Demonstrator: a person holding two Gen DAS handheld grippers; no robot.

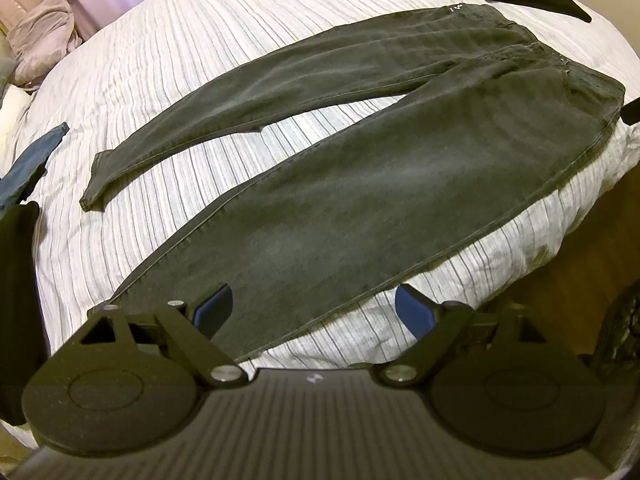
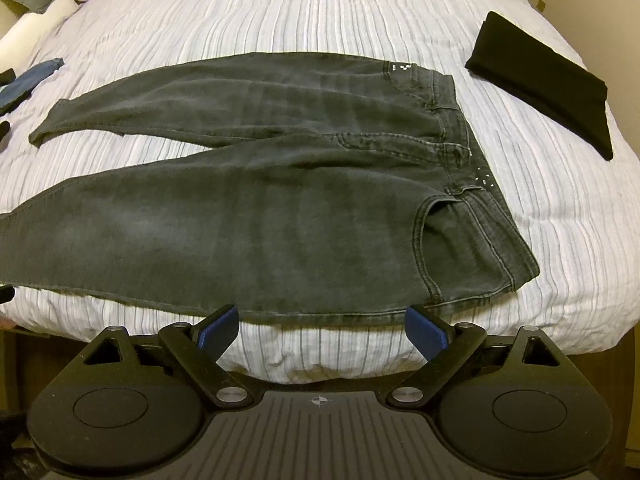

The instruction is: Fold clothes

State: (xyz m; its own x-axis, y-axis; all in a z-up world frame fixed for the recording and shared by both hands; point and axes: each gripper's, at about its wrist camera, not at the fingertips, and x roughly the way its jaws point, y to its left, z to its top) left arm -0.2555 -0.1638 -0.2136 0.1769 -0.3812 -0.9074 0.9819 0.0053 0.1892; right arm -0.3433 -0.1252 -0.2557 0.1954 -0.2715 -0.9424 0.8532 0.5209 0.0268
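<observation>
A: Where are the grey jeans (image 2: 280,208)?
B: Flat on the striped bed (image 2: 280,8), legs splayed, waistband right.
A: Jaws?
B: Left gripper (image 1: 313,312) and right gripper (image 2: 322,330) both gape empty at the near seam. Pinch it, lift evenly, lay it over the far leg.

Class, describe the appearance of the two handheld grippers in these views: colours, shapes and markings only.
The left gripper and right gripper look alike: matte black bodies with a ribbed centre panel, two round discs, angled black linkage arms with silver pivot pins, blue finger pads, and a small crosshair mark. No cables or sleeves show.
</observation>
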